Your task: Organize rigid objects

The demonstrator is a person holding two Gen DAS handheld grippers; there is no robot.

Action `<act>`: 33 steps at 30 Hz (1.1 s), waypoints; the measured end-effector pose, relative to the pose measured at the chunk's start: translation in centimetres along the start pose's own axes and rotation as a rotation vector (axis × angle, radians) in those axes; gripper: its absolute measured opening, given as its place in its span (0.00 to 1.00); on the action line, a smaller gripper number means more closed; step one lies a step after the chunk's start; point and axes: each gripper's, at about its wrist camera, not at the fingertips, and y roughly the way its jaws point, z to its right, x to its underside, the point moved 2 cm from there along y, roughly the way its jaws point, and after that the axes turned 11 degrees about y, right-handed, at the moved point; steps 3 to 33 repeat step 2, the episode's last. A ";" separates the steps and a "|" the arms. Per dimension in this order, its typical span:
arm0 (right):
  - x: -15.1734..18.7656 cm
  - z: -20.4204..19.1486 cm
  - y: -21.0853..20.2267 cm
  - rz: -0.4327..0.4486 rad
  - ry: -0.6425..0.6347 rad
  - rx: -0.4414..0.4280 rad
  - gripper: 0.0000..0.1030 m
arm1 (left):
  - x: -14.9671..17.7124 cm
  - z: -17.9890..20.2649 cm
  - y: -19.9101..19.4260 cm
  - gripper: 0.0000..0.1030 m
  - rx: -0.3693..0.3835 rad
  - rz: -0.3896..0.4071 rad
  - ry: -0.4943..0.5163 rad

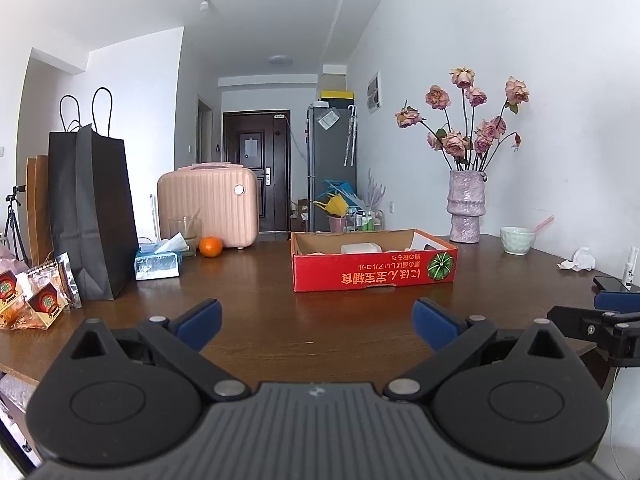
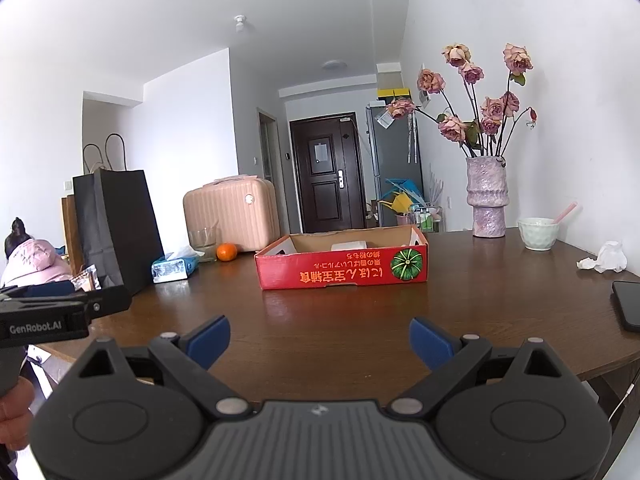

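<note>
Both grippers, left gripper (image 1: 316, 322) and right gripper (image 2: 319, 338), hang wide apart and empty over the tabletop (image 1: 248, 292), ready to pick something for the red box (image 1: 374, 270).

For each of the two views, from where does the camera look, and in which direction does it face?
Left wrist view: sits on the left hand-held gripper above the near table edge, faces across the table to the red box; own open blue fingers show, right gripper at right edge.
Right wrist view: sits on the right hand-held gripper, faces the same way; open fingers show, the left gripper and a hand at left.
Shared: box, vase, orange, black bag, door.
</note>
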 end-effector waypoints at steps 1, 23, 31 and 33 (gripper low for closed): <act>0.0 0.0 0.0 0.001 0.001 0.000 0.94 | 0.0 0.0 0.0 1.00 -0.004 0.003 0.000; 0.0 0.0 0.0 0.000 0.001 0.000 0.94 | 0.0 -0.1 -0.1 1.00 -0.010 0.005 -0.003; 0.0 0.0 0.0 0.000 0.001 0.000 0.94 | 0.0 -0.1 -0.1 1.00 -0.010 0.005 -0.003; 0.0 0.0 0.0 0.000 0.001 0.000 0.94 | 0.0 -0.1 -0.1 1.00 -0.010 0.005 -0.003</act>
